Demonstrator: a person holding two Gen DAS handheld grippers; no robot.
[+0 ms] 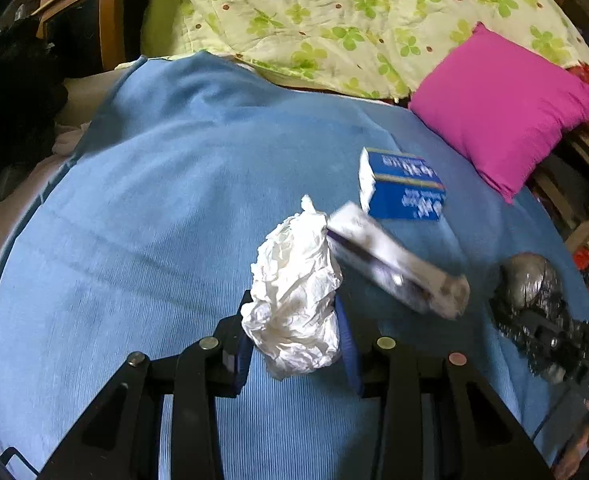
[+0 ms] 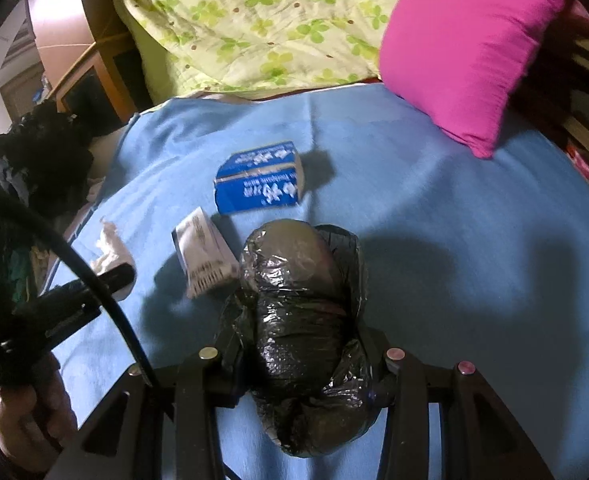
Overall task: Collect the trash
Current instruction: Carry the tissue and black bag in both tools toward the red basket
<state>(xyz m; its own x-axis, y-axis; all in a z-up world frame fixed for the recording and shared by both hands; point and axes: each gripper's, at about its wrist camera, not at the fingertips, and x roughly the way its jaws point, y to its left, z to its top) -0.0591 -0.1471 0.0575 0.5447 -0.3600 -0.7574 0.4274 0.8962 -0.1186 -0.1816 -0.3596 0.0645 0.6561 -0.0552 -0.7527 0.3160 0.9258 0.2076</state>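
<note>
A: Start with what's closest. What is each tool carrying?

B: The left gripper (image 1: 294,320) is pinching a crumpled white tissue wad (image 1: 294,300) between its blue pads. The right gripper (image 2: 306,360) is clamped around a bunched black plastic trash bag (image 2: 302,320), which bulges up and forward past the fingers.

A: And just beyond them?

B: A long white and purple carton (image 1: 394,264) lies on the blue blanket (image 1: 174,220), just beside the tissue in the left wrist view, and blurred. Past it sits a blue box with white print (image 2: 260,184). Both are apart from either gripper.

A: Farther back?

B: A magenta pillow (image 2: 466,48) at the blanket's far right, then a green floral quilt (image 1: 354,12).

A: What could spoil this?

B: I'd judge the bag is the weak point. It's gripped as a closed bundle and I can't see a mouth, so the tissue has nowhere to go unless it's opened. The film looks slick and could slip. The tissue is soft, held only by its lower part, and could tear or drop out. Swinging low might also knock the white carton.
</note>
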